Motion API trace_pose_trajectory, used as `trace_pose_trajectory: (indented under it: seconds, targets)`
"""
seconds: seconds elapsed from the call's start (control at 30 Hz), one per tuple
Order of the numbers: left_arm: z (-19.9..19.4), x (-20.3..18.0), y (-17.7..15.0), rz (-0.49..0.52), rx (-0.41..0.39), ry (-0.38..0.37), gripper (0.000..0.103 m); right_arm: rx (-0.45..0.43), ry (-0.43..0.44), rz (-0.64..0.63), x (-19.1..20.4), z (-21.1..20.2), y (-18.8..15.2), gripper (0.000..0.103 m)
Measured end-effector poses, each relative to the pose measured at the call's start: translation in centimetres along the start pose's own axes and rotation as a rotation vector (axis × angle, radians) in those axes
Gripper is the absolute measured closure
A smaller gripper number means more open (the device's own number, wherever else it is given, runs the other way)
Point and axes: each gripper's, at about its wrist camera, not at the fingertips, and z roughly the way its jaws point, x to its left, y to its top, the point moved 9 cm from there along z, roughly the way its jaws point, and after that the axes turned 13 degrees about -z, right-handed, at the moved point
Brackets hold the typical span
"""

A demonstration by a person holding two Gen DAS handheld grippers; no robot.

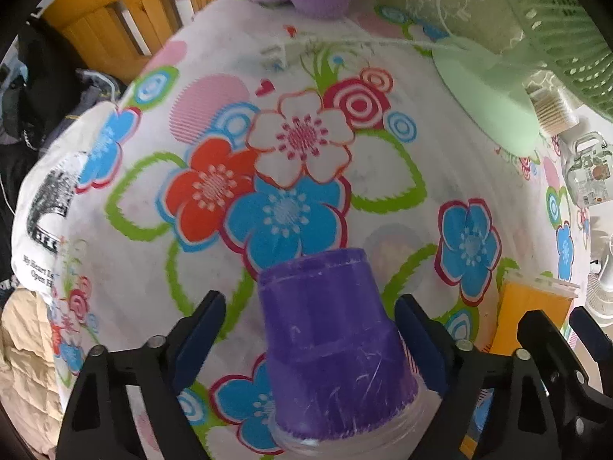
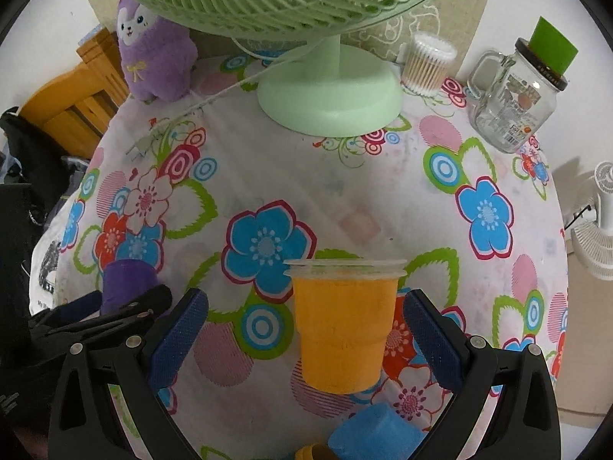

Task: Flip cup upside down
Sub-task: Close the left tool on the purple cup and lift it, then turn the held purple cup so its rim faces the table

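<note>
Floral tablecloth [image 2: 325,176] covers the whole work surface, with a green desk fan [image 2: 329,96] at the top of the right wrist view. Low and centre there, the orange cup [image 2: 343,326] stands upright, rim up, between the blue pads of the right gripper [image 2: 304,329]; the fingers are spread apart, with cloth showing on both sides. A lopsided close could tip this light cup or nudge it onto the blue block [image 2: 377,435] just below it. In the left wrist view the purple cup [image 1: 329,345] sits already inverted, bottom centre, between the wide-open left gripper [image 1: 308,329]; whether its right pad touches the cup I cannot tell.
</note>
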Motion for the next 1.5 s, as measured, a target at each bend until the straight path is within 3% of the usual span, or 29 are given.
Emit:
trace_pose_trajectory:
  seconds: [0.17,0.47,0.87,1.0,1.5]
  targets:
    - [0.5,-0.3,-0.3,0.013,0.007,0.0,0.038,0.018,0.0,-0.012,0.0,0.6,-0.1,0.0]
    - [0.1,-0.8,-0.9,0.021,0.0,-0.026,0.039,0.013,-0.001,-0.005,-0.2,0.3,-0.2,0.0]
    - [-5.3,-1.1,-1.6,0.073,-0.05,-0.043,0.039,-0.047,-0.022,0.004,-0.4,-3.6,-0.8,0.0]
    - [-6.8,-1.1,-3.3,0.079,-0.044,-0.035,0.039,-0.068,-0.032,0.006,-0.4,-5.1,-1.4,0.0]
    - [-9.5,0.6,-9.0,0.161,-0.082,-0.058,0.039,-0.1,-0.035,0.062,0.0,-9.9,-7.7,0.0]
